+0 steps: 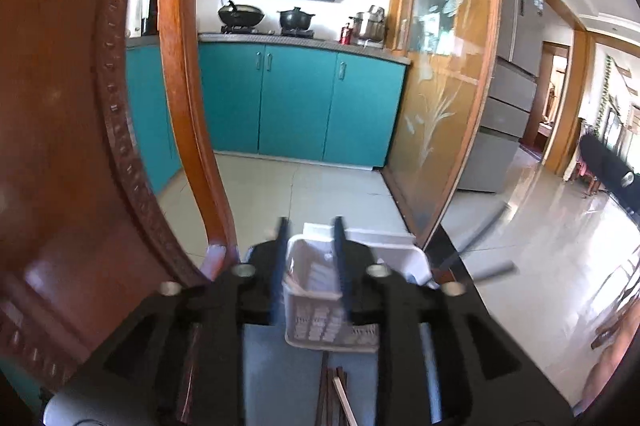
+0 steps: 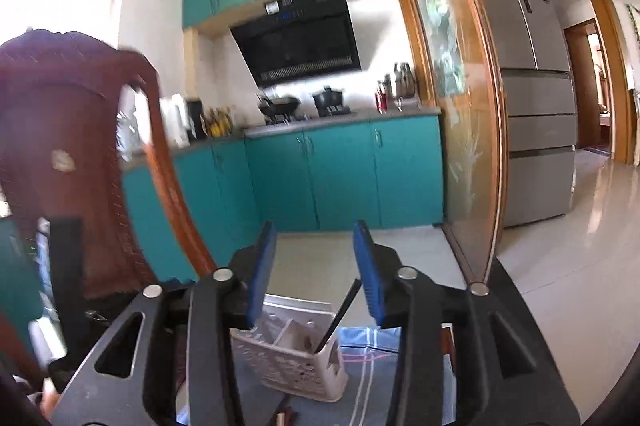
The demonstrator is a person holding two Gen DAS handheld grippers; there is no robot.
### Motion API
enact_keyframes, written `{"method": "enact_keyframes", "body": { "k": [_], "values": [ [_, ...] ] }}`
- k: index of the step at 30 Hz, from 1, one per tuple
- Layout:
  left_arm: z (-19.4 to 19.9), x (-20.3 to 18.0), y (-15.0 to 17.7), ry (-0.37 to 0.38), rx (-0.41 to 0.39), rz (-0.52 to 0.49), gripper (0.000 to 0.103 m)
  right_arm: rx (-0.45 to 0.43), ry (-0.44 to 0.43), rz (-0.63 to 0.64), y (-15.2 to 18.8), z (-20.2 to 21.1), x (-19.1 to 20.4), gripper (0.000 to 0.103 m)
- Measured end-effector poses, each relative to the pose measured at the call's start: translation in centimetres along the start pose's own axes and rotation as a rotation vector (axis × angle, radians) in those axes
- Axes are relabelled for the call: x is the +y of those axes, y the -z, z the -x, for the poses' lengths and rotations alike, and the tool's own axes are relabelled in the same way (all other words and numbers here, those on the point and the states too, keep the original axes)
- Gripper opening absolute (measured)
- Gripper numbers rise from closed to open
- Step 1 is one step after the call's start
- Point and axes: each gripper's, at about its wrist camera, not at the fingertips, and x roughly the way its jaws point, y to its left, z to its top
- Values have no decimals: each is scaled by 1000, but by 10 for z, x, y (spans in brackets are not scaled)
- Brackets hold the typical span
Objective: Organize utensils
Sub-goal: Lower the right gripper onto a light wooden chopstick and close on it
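A white slotted utensil basket (image 1: pixel 316 306) stands on a blue-grey tablecloth (image 1: pixel 280 378), just beyond my left gripper (image 1: pixel 311 226). That gripper is open, with nothing between its fingers. Brown chopsticks (image 1: pixel 332 394) lie on the cloth under it, near the basket's front. Blurred grey rods (image 1: pixel 496 271) stick out to the right of the basket. In the right wrist view the same basket (image 2: pixel 296 358) sits below my right gripper (image 2: pixel 314 230), which is open and holds nothing. One dark slim utensil (image 2: pixel 338 314) leans in the basket's right compartment.
A carved wooden chair back (image 1: pixel 60 106) rises close on the left, also seen as the chair (image 2: pixel 60 146). A glass sliding door (image 1: pixel 448 86) stands to the right. Teal cabinets (image 2: pixel 340 178), a stove with pots and a grey fridge (image 2: pixel 532 106) lie beyond.
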Motion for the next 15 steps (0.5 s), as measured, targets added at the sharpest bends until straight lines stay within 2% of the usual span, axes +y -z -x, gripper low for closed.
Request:
{"method": "enact_keyframes", "body": {
  "k": [1,2,4,6,7,10,12,15],
  "values": [
    [9,-2,8,3,-2,-7,42,-23,-16,2,7,17,-2,50],
    [17,-5,19,4,7,-24,44,-30,-21,4,17,28,-5,51],
    [25,-11,41,6,36,-63,47,20,-2,-12,49,39,-17,51],
    [28,-13,73,11,92,-104,49,153,34,-35,88,33,-30,51],
    [28,-14,88,7,123,-119,49,275,45,-54,115,22,-37,51],
    [19,-9,131,-26,243,-132,49,552,70,-77,177,-2,-43,51],
    [15,-4,156,-14,317,-106,49,672,69,-45,206,-12,-32,51],
    [15,-1,182,-18,376,-117,49,753,37,5,222,-23,-12,51]
  ]
}}
